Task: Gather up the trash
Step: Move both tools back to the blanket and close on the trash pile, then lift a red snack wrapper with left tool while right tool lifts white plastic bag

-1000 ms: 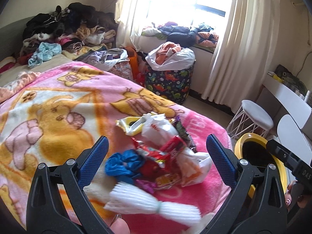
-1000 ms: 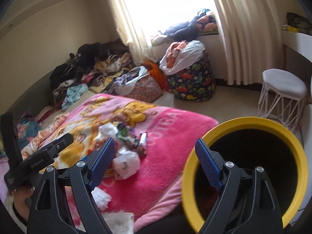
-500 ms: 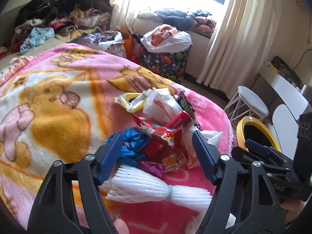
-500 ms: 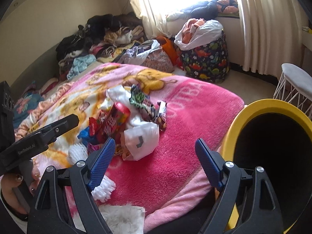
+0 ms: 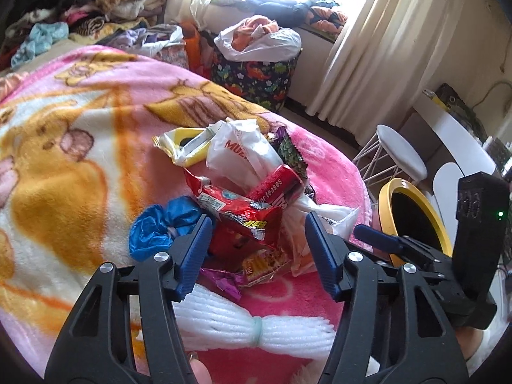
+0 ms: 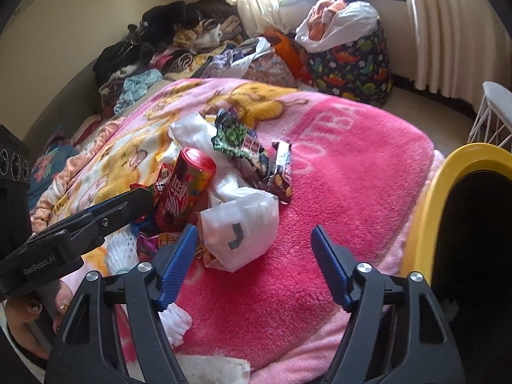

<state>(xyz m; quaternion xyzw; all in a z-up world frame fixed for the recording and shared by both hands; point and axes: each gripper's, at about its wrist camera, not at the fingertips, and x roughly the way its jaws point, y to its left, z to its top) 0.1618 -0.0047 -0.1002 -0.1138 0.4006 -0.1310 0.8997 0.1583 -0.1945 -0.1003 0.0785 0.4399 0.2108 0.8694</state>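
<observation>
A pile of trash lies on the pink blanket (image 5: 64, 128): red snack wrappers (image 5: 243, 211), a red tube can (image 6: 188, 185), a white plastic bag (image 6: 240, 227), a blue crumpled piece (image 5: 160, 227) and a white foam net (image 5: 249, 326). My left gripper (image 5: 257, 224) hovers over the red wrappers. Its jaws are closing, with the wrappers between the tips but not visibly pinched. My right gripper (image 6: 254, 232) comes in from the other side. Its jaws are closing around the white plastic bag without pressing on it. A yellow-rimmed black bin (image 6: 448, 166) stands at the bed's edge.
A dinosaur-print hamper (image 5: 256, 76) stuffed with clothes stands by the curtains (image 5: 368, 48). A white stool (image 5: 400, 150) stands near the bin. Piled clothes (image 6: 166, 41) cover the far end of the bed. A green wrapper (image 6: 230, 134) and a yellow-white packet (image 5: 185, 147) lie behind the pile.
Both grippers have dropped lower and closer to the trash pile, and both pairs of jaws have narrowed. The right view has swung from the bin toward the pile.
</observation>
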